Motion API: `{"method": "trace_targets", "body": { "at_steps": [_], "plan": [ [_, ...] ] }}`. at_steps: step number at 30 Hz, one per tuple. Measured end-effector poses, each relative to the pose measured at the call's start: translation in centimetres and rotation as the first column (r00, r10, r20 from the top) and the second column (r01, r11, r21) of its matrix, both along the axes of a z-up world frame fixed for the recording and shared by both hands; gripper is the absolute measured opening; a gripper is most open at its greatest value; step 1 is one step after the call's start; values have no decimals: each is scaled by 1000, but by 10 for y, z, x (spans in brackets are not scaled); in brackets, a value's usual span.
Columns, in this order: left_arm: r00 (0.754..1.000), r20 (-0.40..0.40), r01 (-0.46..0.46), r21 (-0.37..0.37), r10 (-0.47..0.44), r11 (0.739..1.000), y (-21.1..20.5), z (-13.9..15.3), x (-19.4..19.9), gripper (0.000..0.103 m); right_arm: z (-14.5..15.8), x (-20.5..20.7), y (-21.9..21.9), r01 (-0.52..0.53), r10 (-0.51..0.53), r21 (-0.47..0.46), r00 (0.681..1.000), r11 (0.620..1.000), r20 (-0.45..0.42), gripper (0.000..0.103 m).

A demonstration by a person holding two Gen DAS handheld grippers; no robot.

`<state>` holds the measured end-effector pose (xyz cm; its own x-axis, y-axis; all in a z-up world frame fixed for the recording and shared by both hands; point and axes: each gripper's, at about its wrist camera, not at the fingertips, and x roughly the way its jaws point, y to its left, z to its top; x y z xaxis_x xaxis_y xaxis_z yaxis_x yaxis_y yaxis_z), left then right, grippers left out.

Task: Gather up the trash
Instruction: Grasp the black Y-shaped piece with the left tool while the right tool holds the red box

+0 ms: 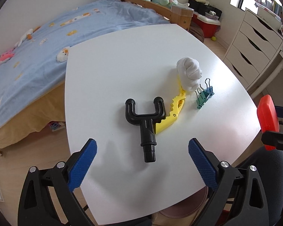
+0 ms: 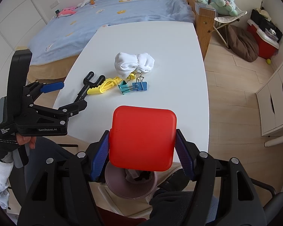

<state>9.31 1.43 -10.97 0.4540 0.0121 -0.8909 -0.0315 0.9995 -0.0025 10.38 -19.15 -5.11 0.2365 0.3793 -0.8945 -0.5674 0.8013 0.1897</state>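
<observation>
Just ahead of the left gripper (image 1: 142, 162), between its spread jaws but untouched, lies the black Y-shaped fitting (image 1: 144, 124) on the white table (image 1: 113, 71). It leans against a yellow clip (image 1: 172, 113); beyond sit a white sock bundle (image 1: 189, 73) and binder clips (image 1: 204, 96). The right gripper (image 2: 142, 150) pinches a red square lid (image 2: 142, 137) above a bin (image 2: 122, 186) below the table's near edge. Judging by this, the reach-to-grasp step is in hand: next, lower and close on the stem. The left side is bare; the clip crowds the right.
</observation>
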Motion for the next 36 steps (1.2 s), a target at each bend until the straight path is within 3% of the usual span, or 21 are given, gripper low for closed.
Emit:
{"method": "trace_targets", "body": {
  "at_steps": [5,10,17,36],
  "plan": [
    [1000,-16,-9,7,9,1000,-1,-5,4,56,-1,1,0,0,0,2,1000,1000,-3,67],
    [999,-31,-8,1,8,1000,-1,-8,5,43,-1,2,1,0,0,5,1000,1000,-1,67],
    [999,-38,0,-6,0,1000,-1,-7,6,17,1,2,3,-7,7,9,1000,1000,1,67],
    [998,58,-12,-27,13,1000,8,20,-14,17,13,1,12,-22,21,24,999,999,39,66]
  ]
}}
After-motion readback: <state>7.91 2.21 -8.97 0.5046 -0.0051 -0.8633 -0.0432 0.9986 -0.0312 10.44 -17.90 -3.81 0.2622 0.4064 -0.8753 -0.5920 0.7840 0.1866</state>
